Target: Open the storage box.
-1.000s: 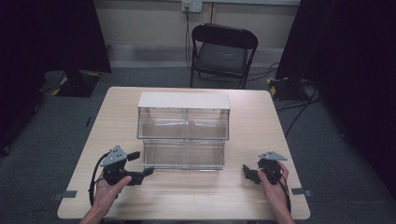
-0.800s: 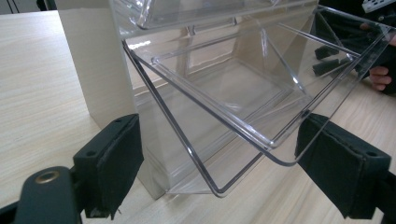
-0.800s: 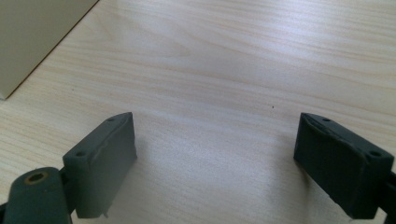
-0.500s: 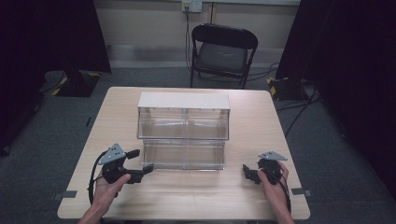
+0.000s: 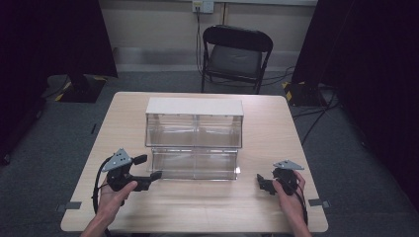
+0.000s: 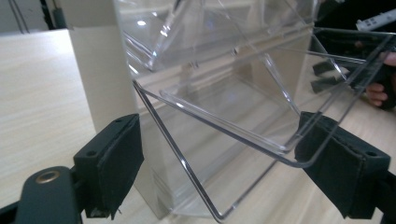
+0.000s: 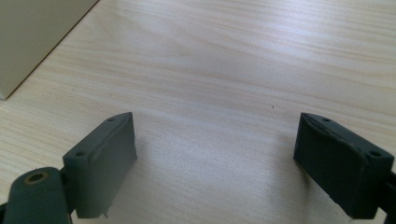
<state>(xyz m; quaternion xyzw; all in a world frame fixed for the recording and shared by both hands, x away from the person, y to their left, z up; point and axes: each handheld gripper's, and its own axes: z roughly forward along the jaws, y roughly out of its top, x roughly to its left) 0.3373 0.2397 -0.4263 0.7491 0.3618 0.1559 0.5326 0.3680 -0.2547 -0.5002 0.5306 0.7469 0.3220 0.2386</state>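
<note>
Left gripper (image 5: 152,168) wide open, clear bin (image 6: 243,140) edge right between jaws, not clamped yet. Right gripper (image 5: 260,181) also wide, idle over table (image 7: 233,56). Barely started imo.

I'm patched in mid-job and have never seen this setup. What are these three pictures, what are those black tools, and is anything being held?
A person sits at a wooden table with a two-jaw tool in each hand. The high view looks down from above. The left hand-held gripper points at a clear plastic two-tier bin unit. The right hand-held gripper sits off to the unit's right. Each of the other two pictures comes from a camera on one gripper. In the left gripper view, the open jaws straddle the lower bin's clear front edge without closing. In the right gripper view, the open jaws have bare table between them. Nothing is held.
</note>
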